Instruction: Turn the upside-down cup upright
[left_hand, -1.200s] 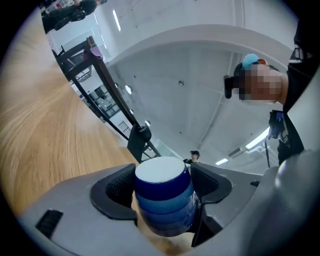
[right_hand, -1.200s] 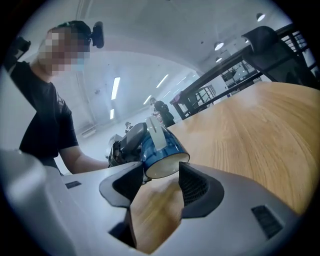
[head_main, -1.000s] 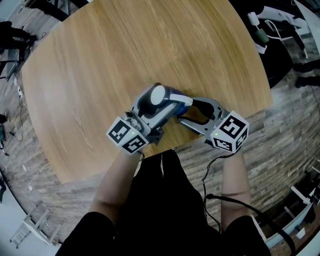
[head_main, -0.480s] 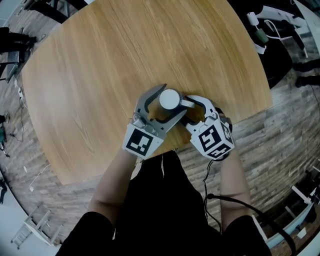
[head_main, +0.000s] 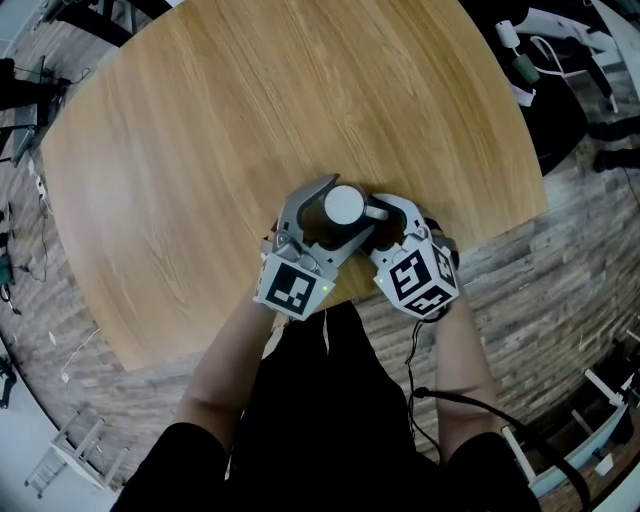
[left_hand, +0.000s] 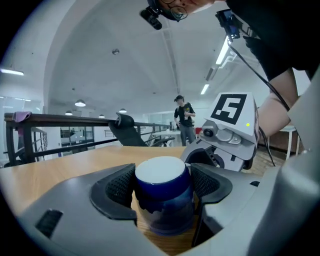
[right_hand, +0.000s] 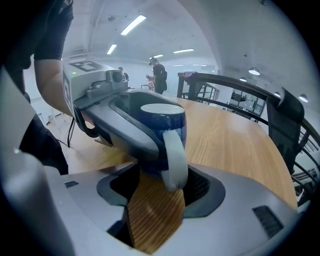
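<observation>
A blue cup (head_main: 343, 205) with a white handle (right_hand: 172, 160) stands on end near the front edge of the round wooden table (head_main: 250, 100), with a white round end facing up. I cannot tell whether that end is the mouth or the base. My left gripper (head_main: 347, 208) is shut on the cup's body (left_hand: 162, 192), one pad on each side. My right gripper (head_main: 372, 226) comes in from the right. Its jaws have just been opening and now stand open, with the handle between them and unpressed.
The cup stands close to the table's near edge, just in front of my body. Beyond the table is plank floor with cables and equipment (head_main: 560, 40). A person (left_hand: 185, 120) stands far off, and a black chair (right_hand: 287, 135) is at the table's far side.
The left gripper rolled, bringing the cup from tilted to standing on end, and sank toward the table. The right gripper closed in around the handle and its jaws widened.
</observation>
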